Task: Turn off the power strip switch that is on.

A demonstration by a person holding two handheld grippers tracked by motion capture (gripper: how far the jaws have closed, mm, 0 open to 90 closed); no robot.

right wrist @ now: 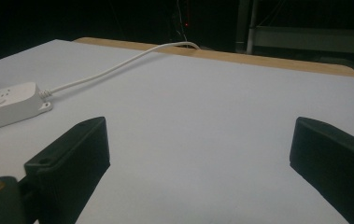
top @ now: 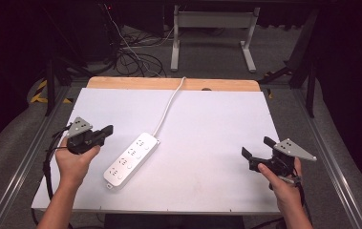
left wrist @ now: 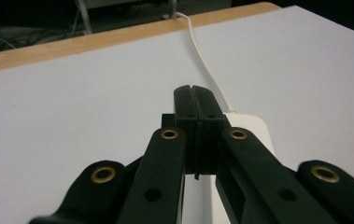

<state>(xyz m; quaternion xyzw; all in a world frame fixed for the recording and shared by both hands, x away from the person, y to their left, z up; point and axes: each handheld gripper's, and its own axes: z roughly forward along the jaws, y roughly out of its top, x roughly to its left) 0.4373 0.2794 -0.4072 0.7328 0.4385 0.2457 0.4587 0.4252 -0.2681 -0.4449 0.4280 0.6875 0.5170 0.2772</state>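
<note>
With jaws pressed together and empty, the left gripper [top: 106,130] hovers at nine o'clock of the white power strip [top: 132,159], while the right gripper [top: 256,151], at three o'clock, gapes wide.

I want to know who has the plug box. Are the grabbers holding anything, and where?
Nothing is held. The left gripper is shut on itself near the power strip; the right gripper is open over bare table.

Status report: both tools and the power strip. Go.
Left tool shut, empty, just left of the white plastic power strip. Right tool open, empty, far right. Strip flat on the white table, white cord trailing back. Nothing obstructing.
</note>
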